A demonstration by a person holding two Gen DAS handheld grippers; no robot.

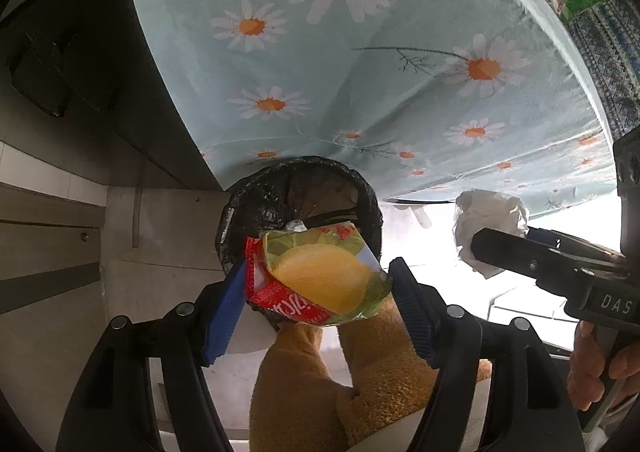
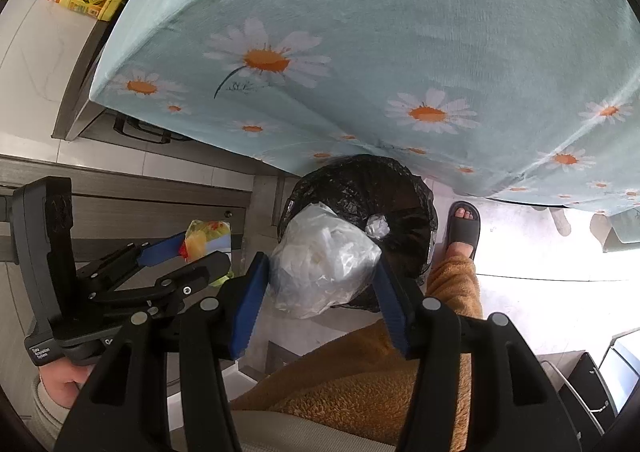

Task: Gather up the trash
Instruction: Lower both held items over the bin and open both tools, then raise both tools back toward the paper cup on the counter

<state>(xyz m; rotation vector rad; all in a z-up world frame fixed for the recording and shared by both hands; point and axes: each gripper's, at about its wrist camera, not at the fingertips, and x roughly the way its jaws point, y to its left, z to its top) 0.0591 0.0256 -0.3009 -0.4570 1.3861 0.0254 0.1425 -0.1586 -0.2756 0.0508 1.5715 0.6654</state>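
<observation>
- The left gripper point(image 1: 316, 288) points steeply down, above the bin point(image 1: 298, 187). The snack bag point(image 1: 320, 276) sits between its blue pads point(image 1: 224, 316).
- The left pad touches the red edge of the snack bag. On the right side the crumpled end of the bag reaches the other pad, but I cannot tell if that pad presses on it. So I cannot say for sure whether the claw pinches the bag or is already loose around it.
- In the left view the snack bag hangs over the near rim of the bin.
- The right gripper point(image 2: 320, 284) also points down over the bin point(image 2: 360, 179). The clear plastic bag point(image 2: 324, 256), crumpled, with white paper inside, fills the gap between its pads point(image 2: 250, 300).
- The left pad lies against the side of the plastic bag. The right pad is at its edge; if it touches there, I cannot tell.
- The bin has a black liner and stands on the floor, against the hanging edge of the daisy tablecloth point(image 2: 360, 31). A small ball of foil point(image 2: 377, 226) lies inside it.
- The two grippers are side by side, near each other and apart.
- A foot in a grey slipper point(image 2: 462, 230) is on the floor just right of the bin, and an orange fleece sleeve or leg point(image 2: 360, 380) is below the grippers.
</observation>
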